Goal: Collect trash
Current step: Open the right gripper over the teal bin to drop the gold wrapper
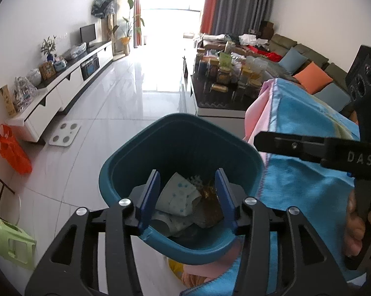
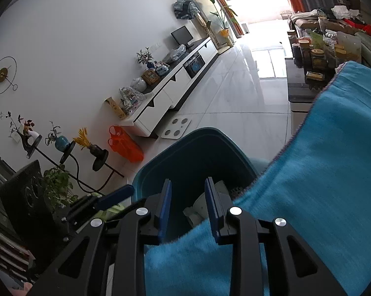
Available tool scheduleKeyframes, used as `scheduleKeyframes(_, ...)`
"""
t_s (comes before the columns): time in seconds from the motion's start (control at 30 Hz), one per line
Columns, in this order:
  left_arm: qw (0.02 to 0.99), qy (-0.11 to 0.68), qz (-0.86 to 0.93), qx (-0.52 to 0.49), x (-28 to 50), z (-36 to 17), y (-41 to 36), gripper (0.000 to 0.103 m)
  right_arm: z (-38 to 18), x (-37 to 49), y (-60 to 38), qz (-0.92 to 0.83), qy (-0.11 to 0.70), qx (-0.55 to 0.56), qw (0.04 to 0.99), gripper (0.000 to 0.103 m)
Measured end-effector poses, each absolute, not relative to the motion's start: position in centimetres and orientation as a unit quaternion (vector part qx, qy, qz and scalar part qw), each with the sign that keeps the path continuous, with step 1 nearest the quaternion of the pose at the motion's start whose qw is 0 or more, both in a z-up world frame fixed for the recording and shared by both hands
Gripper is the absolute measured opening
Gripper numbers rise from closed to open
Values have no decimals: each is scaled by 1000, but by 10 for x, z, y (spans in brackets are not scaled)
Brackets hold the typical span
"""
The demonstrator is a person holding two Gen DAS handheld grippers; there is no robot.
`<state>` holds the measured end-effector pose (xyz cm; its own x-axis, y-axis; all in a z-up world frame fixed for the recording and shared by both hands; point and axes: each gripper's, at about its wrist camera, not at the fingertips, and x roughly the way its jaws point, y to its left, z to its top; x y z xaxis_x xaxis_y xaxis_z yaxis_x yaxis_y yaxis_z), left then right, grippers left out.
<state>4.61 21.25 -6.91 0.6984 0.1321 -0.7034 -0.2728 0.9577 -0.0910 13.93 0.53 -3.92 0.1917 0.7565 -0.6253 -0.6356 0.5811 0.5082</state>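
A teal trash bin point(image 1: 126, 162) stands on the floor beside a surface covered with a blue cloth point(image 1: 303, 180). It holds crumpled white dotted paper point(image 1: 178, 197) and a dark brownish wrapper point(image 1: 210, 207). My left gripper point(image 1: 187, 192) is open and empty, its blue fingers just above the bin's near rim. My right gripper point(image 2: 188, 204) is open and empty, over the cloth edge and the bin point(image 2: 195, 153), with white trash point(image 2: 200, 207) visible between its fingers. The right gripper's body also shows in the left wrist view point(image 1: 321, 148), above the cloth.
A white TV cabinet point(image 1: 62, 91) runs along the left wall, with a bathroom scale point(image 1: 64, 133) and an orange bag point(image 1: 12, 148) on the floor by it. A cluttered coffee table point(image 1: 224, 83) and sofa point(image 1: 308, 61) lie far right. A green stool point(image 1: 10, 241) is near left.
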Motion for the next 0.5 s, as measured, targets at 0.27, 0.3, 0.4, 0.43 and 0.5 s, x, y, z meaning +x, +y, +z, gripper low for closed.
scheduleKeyframes(0.27,934,338,87,-72,28,-47,181,74,-15,113,-44,451,400,45,796,45)
scheduleKeyframes(0.3,937,332,78,-68,26,-44,174,82,-12,109,-53,451,393,42,800,48)
scheduleKeyframes(0.4,946,315,50,-64,17,-37,151,96,-4,95,-86,441,374,40,815,53)
scheduleKeyframes(0.43,948,310,36,-59,15,-35,142,97,-2,89,-104,431,368,43,823,53)
scheduleKeyframes(0.5,952,304,10,-46,13,-32,121,97,2,82,-131,412,359,49,836,55)
